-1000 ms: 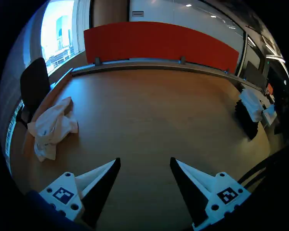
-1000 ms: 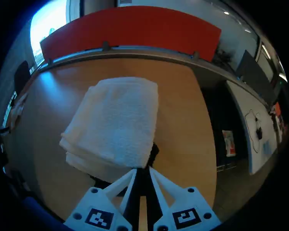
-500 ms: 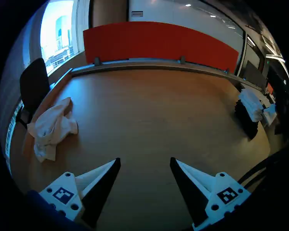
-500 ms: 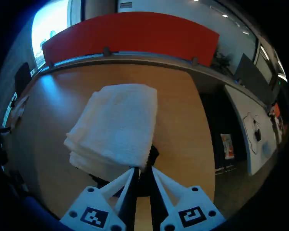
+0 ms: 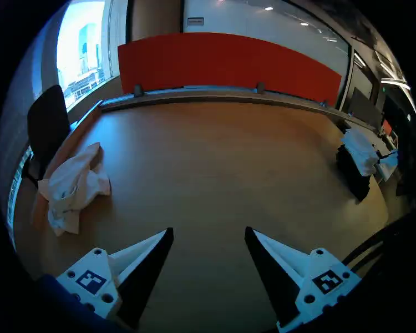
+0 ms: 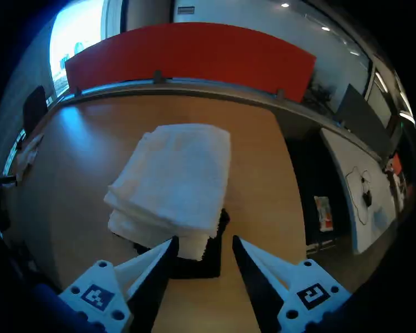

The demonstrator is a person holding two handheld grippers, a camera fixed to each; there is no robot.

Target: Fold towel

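The towel (image 6: 174,177) lies folded in a thick white stack on a dark block (image 6: 208,263) on the table (image 6: 80,150), just at 12 o'clock of the right gripper (image 6: 204,239), whose fingers stand apart and hold nothing. It looks soft, light and limp, so its layers would likely slide or sag if lifted by one corner. A pinch across all layers at the near edge seems safest.

The left gripper (image 5: 208,230) is likewise spread and empty over bare wood. In its view a crumpled cloth (image 5: 75,186) lies at 9 o'clock beside a chair (image 5: 48,125), well apart from the towel. A red screen (image 6: 197,47) closes the table at 12 o'clock. Nothing blocks the reach.
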